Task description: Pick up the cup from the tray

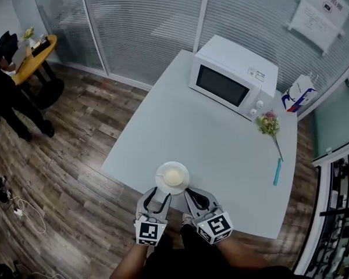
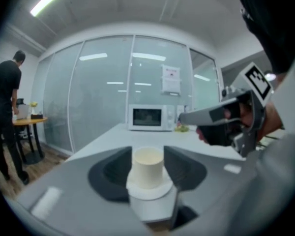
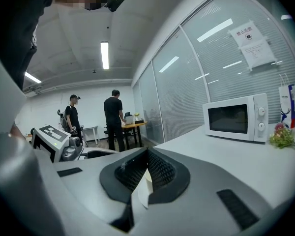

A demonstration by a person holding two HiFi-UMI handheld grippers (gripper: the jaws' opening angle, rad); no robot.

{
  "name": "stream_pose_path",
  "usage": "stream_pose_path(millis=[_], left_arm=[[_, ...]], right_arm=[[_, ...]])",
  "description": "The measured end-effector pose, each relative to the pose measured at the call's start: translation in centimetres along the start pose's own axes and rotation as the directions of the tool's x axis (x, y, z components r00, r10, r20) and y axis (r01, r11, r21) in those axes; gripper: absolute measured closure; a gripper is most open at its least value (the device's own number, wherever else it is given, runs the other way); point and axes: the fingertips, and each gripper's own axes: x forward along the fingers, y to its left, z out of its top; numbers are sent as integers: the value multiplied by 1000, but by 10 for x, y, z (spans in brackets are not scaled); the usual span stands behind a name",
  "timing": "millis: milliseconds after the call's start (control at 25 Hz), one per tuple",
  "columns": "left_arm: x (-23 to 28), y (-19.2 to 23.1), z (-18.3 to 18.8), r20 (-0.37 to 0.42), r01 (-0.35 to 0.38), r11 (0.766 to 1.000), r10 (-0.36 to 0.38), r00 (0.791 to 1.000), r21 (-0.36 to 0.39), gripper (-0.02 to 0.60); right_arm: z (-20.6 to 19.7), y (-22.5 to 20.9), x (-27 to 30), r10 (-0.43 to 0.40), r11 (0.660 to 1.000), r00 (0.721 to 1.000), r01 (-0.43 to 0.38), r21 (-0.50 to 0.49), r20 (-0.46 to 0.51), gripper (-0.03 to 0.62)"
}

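Observation:
A pale cup stands on a round white tray near the front edge of the white table. My left gripper sits just before the tray's near rim. In the left gripper view its jaws stand open, and the cup on its tray shows between them with a gap on each side. My right gripper is beside it at the tray's right. Its pads meet at the tips, with a white sliver showing below them.
A white microwave stands at the table's far side, with a small bunch of flowers, a blue pen and a paper bag to the right. People stand by a round yellow table to the left. Glass walls lie behind.

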Motion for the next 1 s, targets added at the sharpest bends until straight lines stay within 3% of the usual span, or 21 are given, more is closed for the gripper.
stream_pose_path(millis=[200,320,640,1000], left_arm=[[20,-13,-21,-42,4,1000,-3,999,19,257],[31,-18,-36,-61,9,1000,-9,998,-1,203],[69,-22,-70,-144,8,1000,-4,990,22,184],[91,-15,-76,-169,-11,1000,14,985,22,160]], right_arm=[[-19,-8,-5,2,1000,1000,-2,29,-31,589],[-32,-15,-7,-1,999,999,3,42,-51,589],[-51,-44,-6,-13,996,997,20,82,-80,589],[-57,-61,-3,-6,994,995,18,111,-100,589]])
